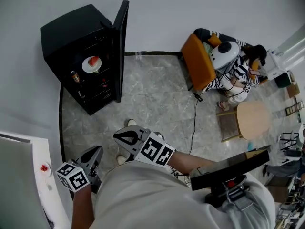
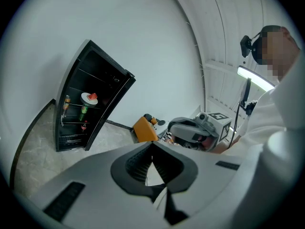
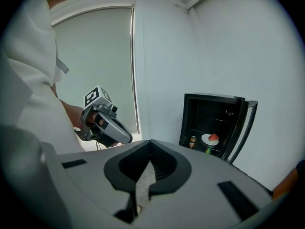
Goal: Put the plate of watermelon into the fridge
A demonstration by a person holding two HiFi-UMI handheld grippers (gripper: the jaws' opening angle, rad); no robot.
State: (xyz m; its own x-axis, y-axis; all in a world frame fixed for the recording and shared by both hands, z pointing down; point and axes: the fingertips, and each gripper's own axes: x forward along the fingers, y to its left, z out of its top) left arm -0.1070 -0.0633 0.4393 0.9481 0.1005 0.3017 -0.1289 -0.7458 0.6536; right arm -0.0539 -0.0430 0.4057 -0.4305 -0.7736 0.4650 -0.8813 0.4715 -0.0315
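Plate: the plate (image 1: 91, 64) of watermelon (image 1: 94, 60) is sitting inside the fridge (image 1: 71, 32), at 10 o'clock in the head view.
Door: the door (image 1: 120, 46) is standing open.
Left hand-held gripper (image 1: 94, 152): jaws are pressing together, empty, at 7 o'clock.
Right hand-held gripper (image 1: 125, 136): jaws are pressing together, empty, well apart from the fridge.
Progress: placing is looking done; possibly only door-closing is remaining.

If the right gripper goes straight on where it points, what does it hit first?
Likely the bare white wall, just left of the open fridge. The right gripper, shut and empty, aims between fridge and grey panel; nothing nearer shows, though depth is unclear.
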